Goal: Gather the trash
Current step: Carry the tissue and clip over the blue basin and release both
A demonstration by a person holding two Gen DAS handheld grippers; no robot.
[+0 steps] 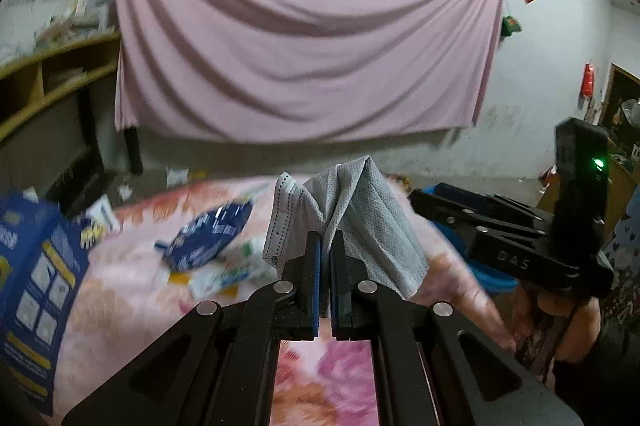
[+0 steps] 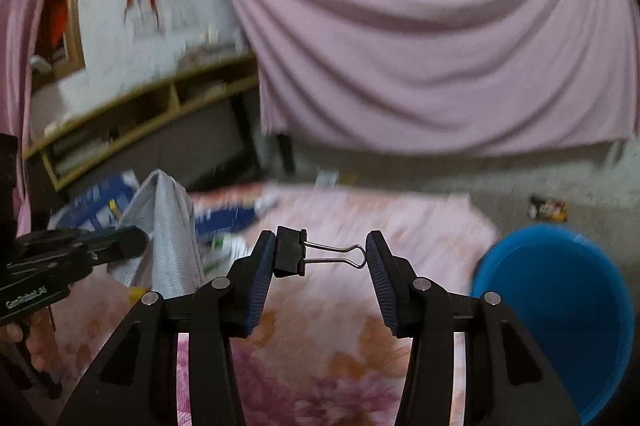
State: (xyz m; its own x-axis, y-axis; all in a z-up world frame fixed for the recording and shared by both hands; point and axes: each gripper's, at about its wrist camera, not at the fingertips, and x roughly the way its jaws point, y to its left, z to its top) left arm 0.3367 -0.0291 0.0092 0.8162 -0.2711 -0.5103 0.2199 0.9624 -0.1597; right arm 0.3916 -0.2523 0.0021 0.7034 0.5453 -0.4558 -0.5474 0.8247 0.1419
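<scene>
A grey-white face mask [image 1: 360,218] hangs folded from my left gripper [image 1: 327,238], which is shut on it above the pink floral cloth [image 1: 120,306]. From the right wrist view the same mask [image 2: 172,226] and left gripper [image 2: 140,238] appear at the left. My right gripper [image 2: 322,250] holds a black binder clip [image 2: 290,252] lengthwise: the clip's body presses the left pad and its wire handles touch the right pad. A blue basin [image 2: 556,306] sits low to the right of this gripper.
Blue packaging [image 1: 208,234], a white wrapper [image 1: 224,274] and a blue box [image 1: 36,286] lie on the floral cloth. A small wrapper [image 2: 548,208] lies on the grey floor. A wooden shelf [image 2: 140,114] and a pink hanging sheet [image 2: 440,46] stand behind.
</scene>
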